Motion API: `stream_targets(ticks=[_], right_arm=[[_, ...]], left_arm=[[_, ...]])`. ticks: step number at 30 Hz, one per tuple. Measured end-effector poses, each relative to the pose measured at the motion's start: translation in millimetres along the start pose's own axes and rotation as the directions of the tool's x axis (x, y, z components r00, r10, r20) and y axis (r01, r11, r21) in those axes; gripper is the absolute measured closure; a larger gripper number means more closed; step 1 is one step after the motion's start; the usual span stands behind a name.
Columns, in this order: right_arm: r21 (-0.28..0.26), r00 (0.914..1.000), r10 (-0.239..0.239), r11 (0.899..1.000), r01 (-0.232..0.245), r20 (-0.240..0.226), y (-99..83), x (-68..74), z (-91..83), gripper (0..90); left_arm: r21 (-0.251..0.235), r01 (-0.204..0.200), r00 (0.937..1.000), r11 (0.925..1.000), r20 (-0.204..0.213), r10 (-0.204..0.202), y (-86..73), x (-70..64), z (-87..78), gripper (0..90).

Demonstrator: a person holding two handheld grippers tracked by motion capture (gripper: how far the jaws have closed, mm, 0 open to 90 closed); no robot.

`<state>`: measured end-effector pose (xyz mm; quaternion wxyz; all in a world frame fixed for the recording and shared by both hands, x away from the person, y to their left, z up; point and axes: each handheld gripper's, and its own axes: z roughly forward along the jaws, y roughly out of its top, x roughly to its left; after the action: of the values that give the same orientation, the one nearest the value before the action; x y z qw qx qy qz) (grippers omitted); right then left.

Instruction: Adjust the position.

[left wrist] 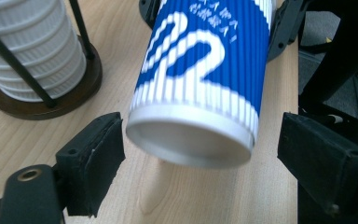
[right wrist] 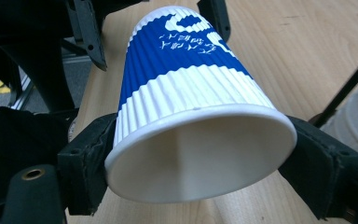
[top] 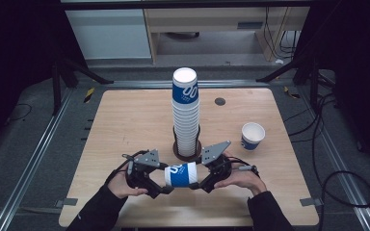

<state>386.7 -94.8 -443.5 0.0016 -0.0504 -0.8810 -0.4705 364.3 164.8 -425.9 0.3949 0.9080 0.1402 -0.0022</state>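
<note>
High view shows me holding one blue-and-white ribbed paper cup (top: 180, 174) on its side, just above the near part of the wooden surface (top: 125, 125), stretched between my left gripper (top: 160, 188) and my right gripper (top: 198, 186). Right gripper view has my fingers (right wrist: 89, 163) closed on the cup's open rim end, one pad pressing each side of the wall just behind the lip. Left gripper view has the cup's narrow base (left wrist: 191, 144) facing me with my fingers (left wrist: 98, 161) spread apart on either side of it, not touching, so that gripper is open and the right one carries the cup alone. I judge this cup to be very light and easily crushed: the thin wall will buckle under a hard squeeze, though the ribbing gives grip and the rolled lip and the base ring are the stiffest places, so those are where I would take hold, gently. Counting: one cup in my grip, one more single cup (top: 253, 136) standing upright, mouth up, at the right of the surface, and one tall stack of nested cups (top: 186, 115) in a dark wire holder (top: 188, 149) just beyond my grippers; I cannot count the cups in that stack exactly. A small dark round disc (top: 220, 101) lies at the far side.
</note>
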Motion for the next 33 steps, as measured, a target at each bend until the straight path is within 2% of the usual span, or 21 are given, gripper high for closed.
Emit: stream_targets(ticks=[5,12,15,20,26,30,33], right_arm=[[0.024,0.9997,-0.016,1.0,0.017,-0.016,2.5,4.0,7.6,17.4],[0.024,0.9991,-0.03,0.999,0.031,-0.029,5.3,6.7,11.5,17.4],[0.026,0.9989,-0.031,0.999,0.032,-0.034,5.4,7.0,11.9,17.2],[0.015,0.9989,-0.03,0.999,0.031,-0.035,5.5,6.4,11.3,15.8],[-0.021,0.9996,-0.024,0.999,0.024,-0.012,5.8,5.2,8.7,12.1],[-0.069,0.9997,-0.003,0.998,0.004,0.024,7.1,1.9,0.7,9.2],[-0.114,0.9982,0.017,0.993,-0.011,0.058,7.8,-0.9,-8.7,8.7]], left_arm=[[0.019,-0.011,0.9999,0.9998,0.005,0.011,0.4,-2.0,3.6,14.5],[0.039,-0.025,0.9996,0.9989,0.016,0.024,0.5,-3.6,6.8,19.6],[0.035,-0.028,0.9995,0.999,0.017,0.028,0.4,-3.7,7.0,25.0],[0.023,-0.031,0.9992,0.9993,0.026,0.031,0.2,-2.7,5.0,25.7],[0.003,-0.022,0.9997,0.9998,0.008,0.022,0.0,-1.4,2.8,26.3],[-0.007,-0.007,1.0,1.0,-0.006,0.007,-2.2,2.7,0.0,26.4],[-0.036,0.006,0.9998,0.9993,-0.021,-0.006,-3.5,5.7,-5.7,26.4]])
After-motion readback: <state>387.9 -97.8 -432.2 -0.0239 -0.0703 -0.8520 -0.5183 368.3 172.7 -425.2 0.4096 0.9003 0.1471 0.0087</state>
